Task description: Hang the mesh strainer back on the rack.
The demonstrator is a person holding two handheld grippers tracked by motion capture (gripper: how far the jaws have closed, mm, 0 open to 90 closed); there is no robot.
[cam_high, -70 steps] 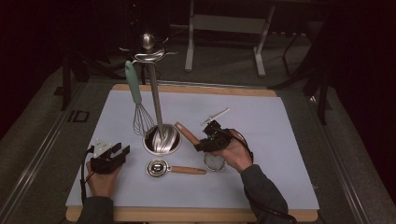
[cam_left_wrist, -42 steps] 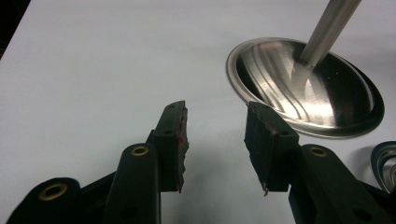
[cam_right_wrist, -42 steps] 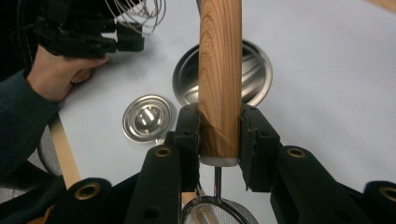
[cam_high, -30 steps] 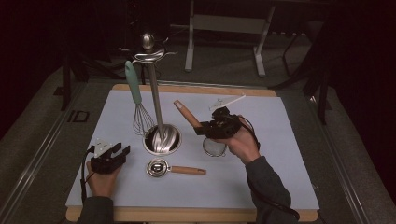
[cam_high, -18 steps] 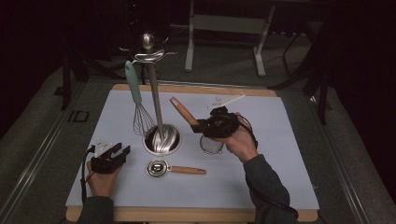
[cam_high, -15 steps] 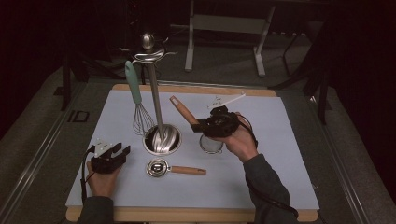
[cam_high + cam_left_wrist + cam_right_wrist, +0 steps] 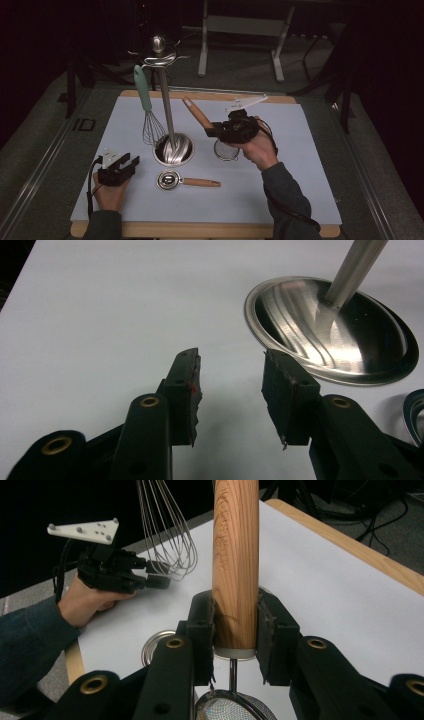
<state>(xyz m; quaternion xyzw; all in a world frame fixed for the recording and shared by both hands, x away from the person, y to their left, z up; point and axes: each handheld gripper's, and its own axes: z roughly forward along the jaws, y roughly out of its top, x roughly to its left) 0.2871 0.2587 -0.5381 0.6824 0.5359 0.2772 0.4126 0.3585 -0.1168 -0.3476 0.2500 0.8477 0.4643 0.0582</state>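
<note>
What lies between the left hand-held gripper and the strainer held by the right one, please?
In the high view, between the left hand-held gripper and the strainer lie the wood-handled measuring scoop and the stand's steel base.

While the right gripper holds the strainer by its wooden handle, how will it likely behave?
Strainer: probably light, its mesh bowl thin. The right gripper clamps the round handle, so it may twist. The mesh end hangs low, likely to swing.
</note>
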